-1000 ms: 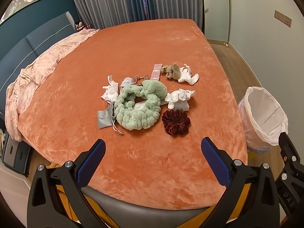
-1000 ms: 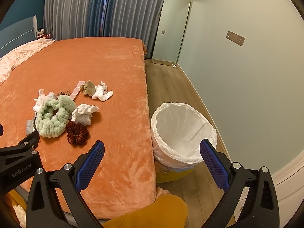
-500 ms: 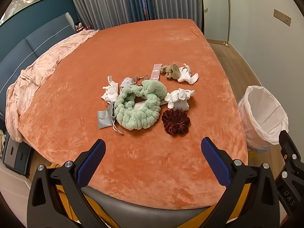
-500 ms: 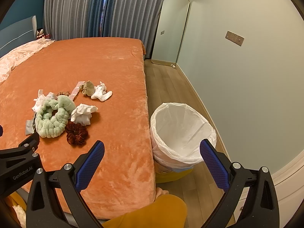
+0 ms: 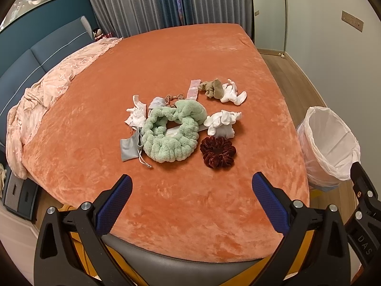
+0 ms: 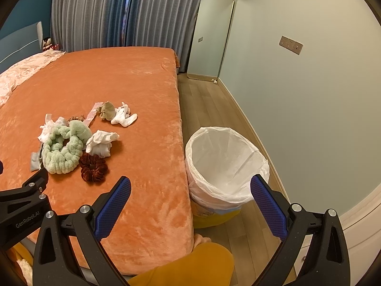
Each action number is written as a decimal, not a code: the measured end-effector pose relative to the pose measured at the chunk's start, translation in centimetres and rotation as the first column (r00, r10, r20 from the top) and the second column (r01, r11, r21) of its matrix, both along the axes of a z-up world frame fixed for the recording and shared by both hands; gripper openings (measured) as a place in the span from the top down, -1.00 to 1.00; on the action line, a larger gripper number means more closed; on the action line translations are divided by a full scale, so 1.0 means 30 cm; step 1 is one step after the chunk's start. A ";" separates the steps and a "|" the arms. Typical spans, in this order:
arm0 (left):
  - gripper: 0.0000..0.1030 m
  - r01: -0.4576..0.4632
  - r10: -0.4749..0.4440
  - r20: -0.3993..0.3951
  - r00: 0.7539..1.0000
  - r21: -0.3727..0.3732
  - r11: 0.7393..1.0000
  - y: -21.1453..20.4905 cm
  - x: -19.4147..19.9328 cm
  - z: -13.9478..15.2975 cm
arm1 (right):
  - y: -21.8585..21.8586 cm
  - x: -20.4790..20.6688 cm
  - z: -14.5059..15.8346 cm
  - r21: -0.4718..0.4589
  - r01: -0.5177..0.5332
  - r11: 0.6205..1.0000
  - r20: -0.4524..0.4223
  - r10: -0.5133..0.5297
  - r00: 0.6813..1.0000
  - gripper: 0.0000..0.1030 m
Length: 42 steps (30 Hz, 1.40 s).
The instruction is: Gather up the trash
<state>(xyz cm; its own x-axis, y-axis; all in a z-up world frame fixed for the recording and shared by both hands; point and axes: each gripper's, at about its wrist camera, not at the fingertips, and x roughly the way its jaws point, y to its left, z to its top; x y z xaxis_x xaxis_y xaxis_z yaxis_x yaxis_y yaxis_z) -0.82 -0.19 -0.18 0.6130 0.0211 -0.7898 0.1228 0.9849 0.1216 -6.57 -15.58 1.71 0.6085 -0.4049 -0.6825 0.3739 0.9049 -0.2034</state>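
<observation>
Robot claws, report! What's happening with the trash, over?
Left claw open, empty. Right claw open, empty. Crumpled tissues untouched on bed. Lined bin beside bed, path clear.

right tongs: "DAS" | left tongs: "GenRobot.AI"

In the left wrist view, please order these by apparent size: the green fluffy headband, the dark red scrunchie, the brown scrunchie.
Largest to smallest:
1. green fluffy headband
2. dark red scrunchie
3. brown scrunchie

The brown one lies farther from the camera, so its true size against the red one is unsure.
</observation>
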 end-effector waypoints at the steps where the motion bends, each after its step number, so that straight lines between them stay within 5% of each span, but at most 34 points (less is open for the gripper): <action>1: -0.86 0.000 0.000 0.000 1.000 -0.001 1.000 -0.003 -0.001 -0.001 | 0.002 -0.002 0.001 0.000 0.000 1.000 0.000 0.000 1.000 -0.87; 42: -0.86 0.008 -0.008 0.014 1.000 -0.012 1.000 -0.027 0.008 0.007 | -0.016 -0.010 0.007 -0.008 0.035 0.999 0.011 -0.035 0.999 -0.87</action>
<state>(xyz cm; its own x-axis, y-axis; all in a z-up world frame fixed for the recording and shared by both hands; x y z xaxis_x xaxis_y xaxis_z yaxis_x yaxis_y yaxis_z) -0.59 -0.99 0.02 0.6238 0.0062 -0.7815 0.1295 0.9853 0.1112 -6.88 -16.05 1.93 0.6016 -0.4313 -0.6724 0.4075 0.8897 -0.2060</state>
